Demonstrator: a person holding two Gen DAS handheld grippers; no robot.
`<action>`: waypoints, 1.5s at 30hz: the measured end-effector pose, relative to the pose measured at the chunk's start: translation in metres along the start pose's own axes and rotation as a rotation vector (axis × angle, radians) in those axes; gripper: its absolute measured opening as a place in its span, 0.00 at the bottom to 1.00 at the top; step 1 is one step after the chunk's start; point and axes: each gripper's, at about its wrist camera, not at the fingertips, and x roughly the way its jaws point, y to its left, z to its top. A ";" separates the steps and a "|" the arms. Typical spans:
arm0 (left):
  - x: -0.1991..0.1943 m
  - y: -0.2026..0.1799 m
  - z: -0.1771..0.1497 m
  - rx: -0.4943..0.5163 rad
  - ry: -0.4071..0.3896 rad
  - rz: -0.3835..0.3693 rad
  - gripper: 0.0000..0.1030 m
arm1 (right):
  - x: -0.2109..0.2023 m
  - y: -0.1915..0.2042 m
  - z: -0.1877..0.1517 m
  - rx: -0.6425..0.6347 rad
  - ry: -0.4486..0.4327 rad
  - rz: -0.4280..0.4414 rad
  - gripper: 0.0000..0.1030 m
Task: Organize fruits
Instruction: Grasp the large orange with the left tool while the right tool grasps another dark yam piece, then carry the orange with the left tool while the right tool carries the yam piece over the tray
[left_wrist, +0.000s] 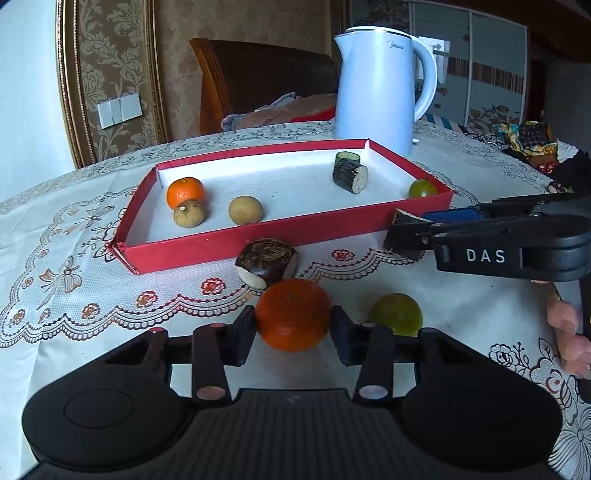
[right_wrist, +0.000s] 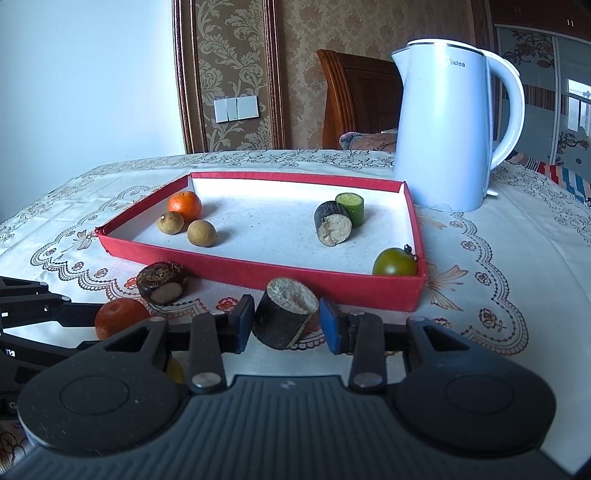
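Note:
My left gripper (left_wrist: 293, 330) is shut on an orange (left_wrist: 293, 314), close above the tablecloth in front of the red tray (left_wrist: 258, 236). My right gripper (right_wrist: 286, 323) is shut on a dark sugarcane piece (right_wrist: 284, 314) near the tray's front wall (right_wrist: 295, 275); it also shows in the left wrist view (left_wrist: 404, 236). On the cloth lie a dark water chestnut (left_wrist: 266, 262) and a green fruit (left_wrist: 397, 314). In the tray sit an orange (left_wrist: 185, 192), two longans (left_wrist: 189, 213) (left_wrist: 245, 210), a sugarcane piece (left_wrist: 350, 175), a cucumber piece (left_wrist: 347, 157) and a green tomato (left_wrist: 422, 189).
A white kettle (left_wrist: 380, 88) stands behind the tray's far right corner. A wooden chair (left_wrist: 258, 77) with cloth stands beyond the table. The table's lace cloth (left_wrist: 74, 277) runs to the left edge. A hand (left_wrist: 569, 332) holds the right gripper at the right.

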 end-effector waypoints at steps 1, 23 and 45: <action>0.000 0.001 0.000 -0.007 0.001 0.001 0.41 | 0.000 0.000 0.000 0.000 0.000 0.000 0.35; -0.006 0.015 0.002 -0.078 -0.028 0.070 0.41 | -0.009 0.000 -0.002 -0.002 -0.051 -0.027 0.32; -0.006 0.024 0.035 -0.186 -0.085 0.105 0.41 | -0.020 -0.005 0.020 -0.014 -0.172 -0.096 0.32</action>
